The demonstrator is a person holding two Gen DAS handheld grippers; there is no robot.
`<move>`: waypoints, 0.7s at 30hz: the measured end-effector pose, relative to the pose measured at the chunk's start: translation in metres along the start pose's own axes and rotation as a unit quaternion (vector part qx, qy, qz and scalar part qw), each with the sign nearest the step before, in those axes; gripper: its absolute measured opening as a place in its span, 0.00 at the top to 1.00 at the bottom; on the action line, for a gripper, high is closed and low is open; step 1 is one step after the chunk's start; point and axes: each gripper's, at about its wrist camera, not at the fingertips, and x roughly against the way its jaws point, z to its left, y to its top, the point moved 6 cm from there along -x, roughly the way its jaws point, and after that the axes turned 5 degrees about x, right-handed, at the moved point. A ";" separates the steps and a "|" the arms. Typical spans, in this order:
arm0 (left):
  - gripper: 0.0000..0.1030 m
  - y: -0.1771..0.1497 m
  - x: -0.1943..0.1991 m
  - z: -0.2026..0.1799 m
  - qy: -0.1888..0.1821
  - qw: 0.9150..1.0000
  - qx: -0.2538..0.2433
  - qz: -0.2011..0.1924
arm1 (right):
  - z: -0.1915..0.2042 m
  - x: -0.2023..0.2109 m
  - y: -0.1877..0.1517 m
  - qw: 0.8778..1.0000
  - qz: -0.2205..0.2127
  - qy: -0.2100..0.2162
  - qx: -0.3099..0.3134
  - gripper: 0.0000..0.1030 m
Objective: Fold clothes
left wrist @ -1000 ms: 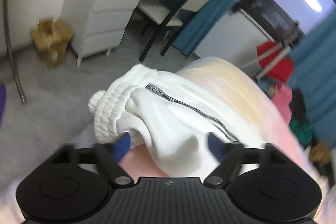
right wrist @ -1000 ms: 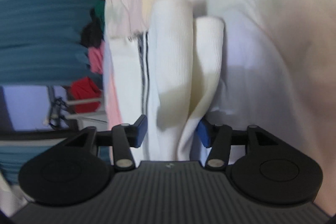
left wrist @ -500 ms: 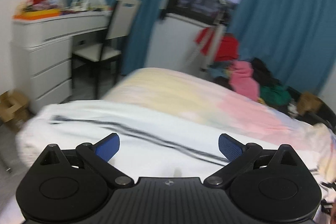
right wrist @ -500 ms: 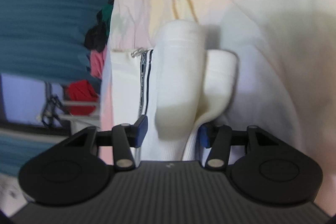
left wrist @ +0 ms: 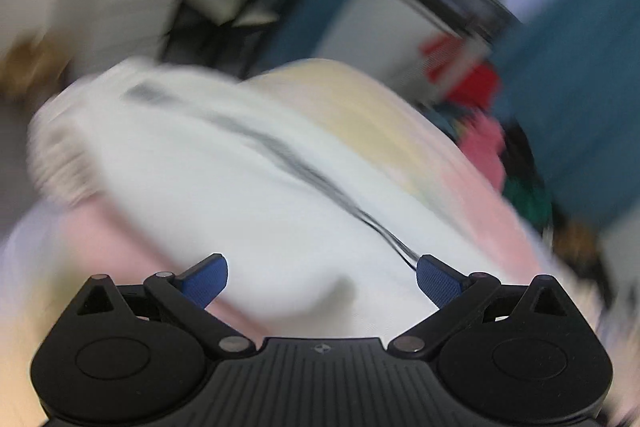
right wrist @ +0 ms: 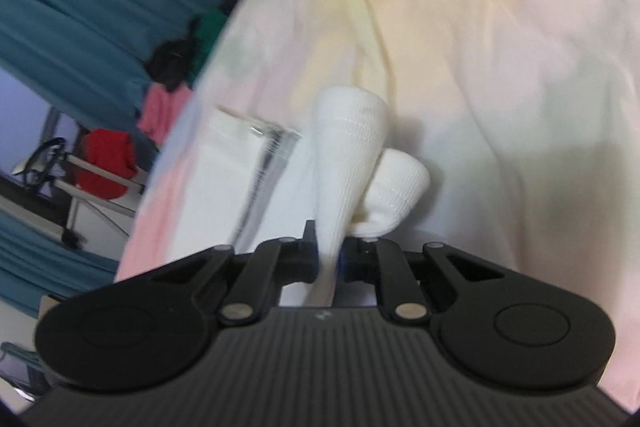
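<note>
One white garment [left wrist: 224, 187], two ribbed cuffs [right wrist: 352, 147], two grippers [left wrist: 322, 277].

right gripper [right wrist: 329, 259] now clamped on white garment's cuff [right wrist: 348, 147], left gripper [left wrist: 322, 281] swung

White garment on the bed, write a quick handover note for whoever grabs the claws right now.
Right claw: shut on a ribbed cuff of the white garment.
Left claw: open, empty, above the garment; that view is blurred.
The garment lies spread on the pastel bedsheet, dark stripe facing up.
Done: one cuff gripped.
Left: grip with the left claw, fold, smooth flat.
</note>
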 end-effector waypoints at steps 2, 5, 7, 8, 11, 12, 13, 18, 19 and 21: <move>0.01 0.015 0.000 0.031 0.005 0.997 0.078 0.004 | 0.001 0.004 -0.002 1.000 -0.003 -0.010 0.008 0.87; 0.01 0.030 -0.010 0.071 0.005 0.984 0.180 0.011 | 0.010 0.017 -0.002 0.999 -0.020 -0.034 0.028 0.79; 0.02 0.036 -0.022 0.088 -0.007 0.971 0.237 0.010 | 0.017 0.031 -0.001 0.996 -0.044 -0.054 0.056 0.66; 0.02 0.039 -0.028 0.094 -0.012 0.966 0.259 0.003 | 0.023 0.039 0.001 0.993 -0.060 -0.064 0.077 0.61; 0.06 0.049 -0.046 0.110 -0.030 0.945 0.324 -0.018 | 0.044 0.068 0.003 0.977 -0.131 -0.089 0.142 0.37; 0.09 0.053 -0.051 0.116 -0.036 0.938 0.345 -0.025 | 0.055 0.075 -0.001 0.970 -0.149 -0.090 0.169 0.34; 0.13 0.056 -0.057 0.122 -0.041 0.929 0.366 -0.032 | 0.068 0.081 -0.005 0.962 -0.165 -0.087 0.198 0.34; 0.23 0.073 -0.073 0.145 -0.007 0.931 0.361 -0.060 | 0.136 0.097 -0.062 0.931 -0.173 -0.012 0.321 0.34; 0.29 0.076 -0.076 0.152 -0.004 0.929 0.365 -0.059 | 0.149 0.098 -0.081 0.924 -0.163 0.010 0.344 0.34; 0.35 0.084 -0.080 0.164 0.001 0.927 0.368 -0.067 | 0.173 0.097 -0.130 0.911 -0.128 0.059 0.389 0.34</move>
